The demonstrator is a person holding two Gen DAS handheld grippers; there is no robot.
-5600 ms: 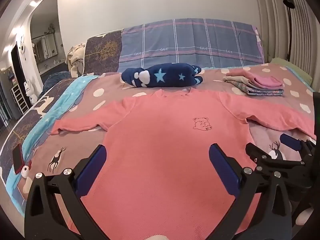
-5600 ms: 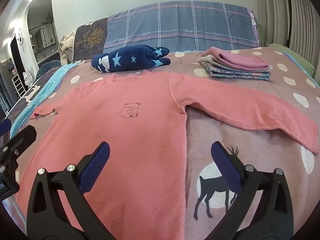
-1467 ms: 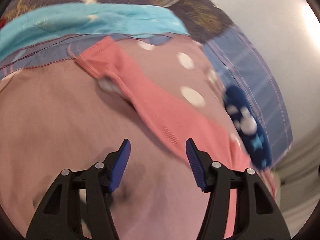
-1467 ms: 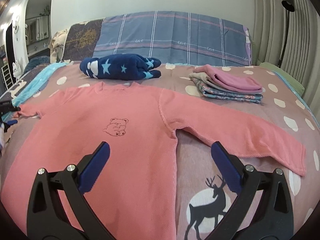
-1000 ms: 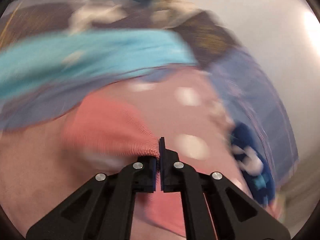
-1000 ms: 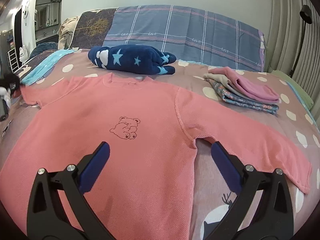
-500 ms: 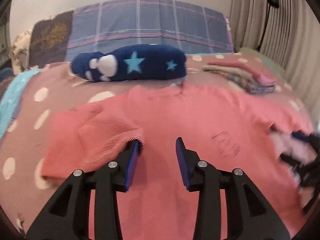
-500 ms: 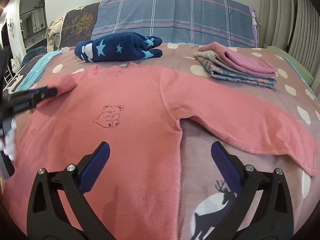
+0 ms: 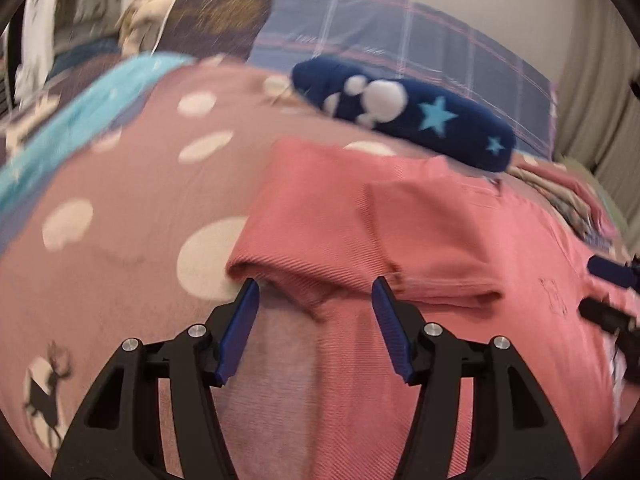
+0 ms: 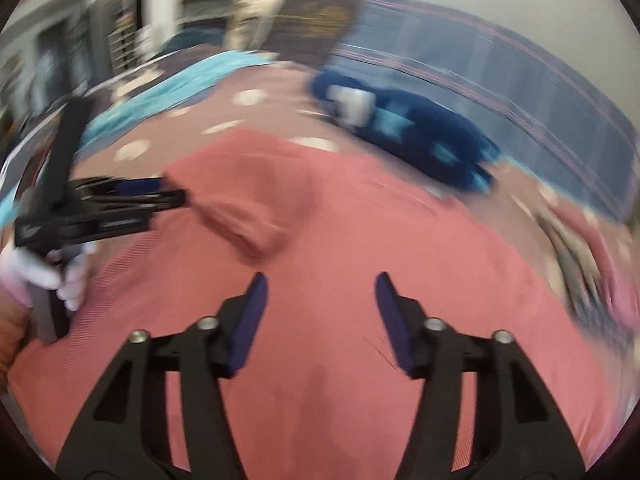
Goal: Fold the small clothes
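A pink long-sleeved top lies flat on the bed. Its left sleeve is folded in over the chest. My left gripper hangs just short of that fold, its jaws opening, and no cloth is pressed between the pads. It also shows in the right wrist view as the left gripper, held by a white-gloved hand. My right gripper hovers over the top's body, its jaws closing with nothing between them. The right wrist view is blurred.
A rolled navy garment with stars lies beyond the collar. A stack of folded clothes sits at the far right. The bedspread is mauve with white dots, and a plaid pillow lines the headboard.
My left gripper carried the sleeve in over the chest, let go of it and widened. My right gripper swung left over the top and its jaws narrowed.
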